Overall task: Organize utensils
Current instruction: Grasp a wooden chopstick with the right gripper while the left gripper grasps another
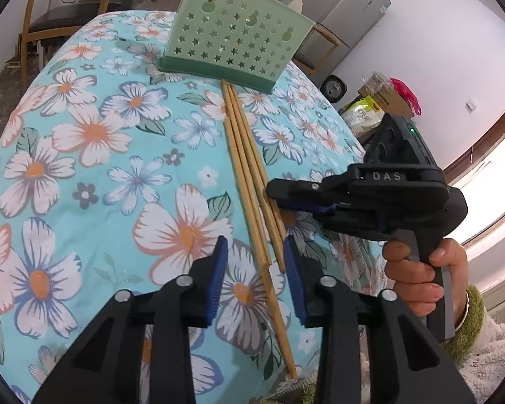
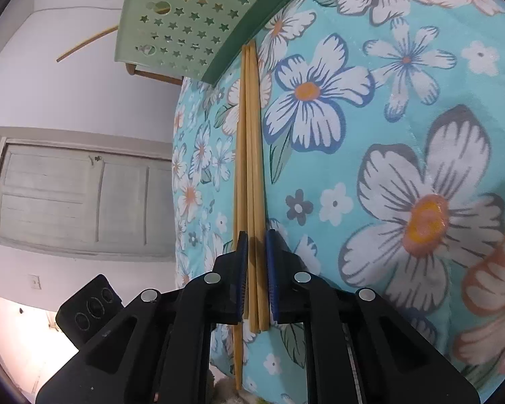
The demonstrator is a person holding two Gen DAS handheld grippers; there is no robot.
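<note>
Chopsticks (image 2: 250, 175), a small bundle of bamboo ones, lie lengthwise on the worktop (image 1: 84, 175), which is covered by a turquoise floral cloth. Their far tips reach the foot of the green utensil holder (image 1: 232, 38).

Nearest in the right wrist view, the right gripper (image 2: 255, 269) has its blue-padded jaws drawn narrow around the near ends of two or three sticks. The pads look to press on them, so I judge these sticks gripped. One further stick lies just outside the left pad, ungripped.

In the left wrist view, the left gripper (image 1: 256, 269) has its jaws partly open, straddling the same bundle lower down its length, with gaps between pads and wood. It holds nothing. Just beyond it the right gripper comes in from the side, held by a person's hand (image 1: 417, 279) in a fleecy sleeve.

Further off, the star-perforated holder stands upright at the far side of the worktop, a spoon-like handle showing above its rim. Beyond it are wooden chairs and a grey refrigerator (image 1: 346, 17).

The step in hand appears to be picking up the chopsticks. Next, the right gripper would need to lift its sticks clear, tip them upright and lower them into the holder from above. The stray stick will likely need its own grasp, perhaps by the left gripper.
</note>
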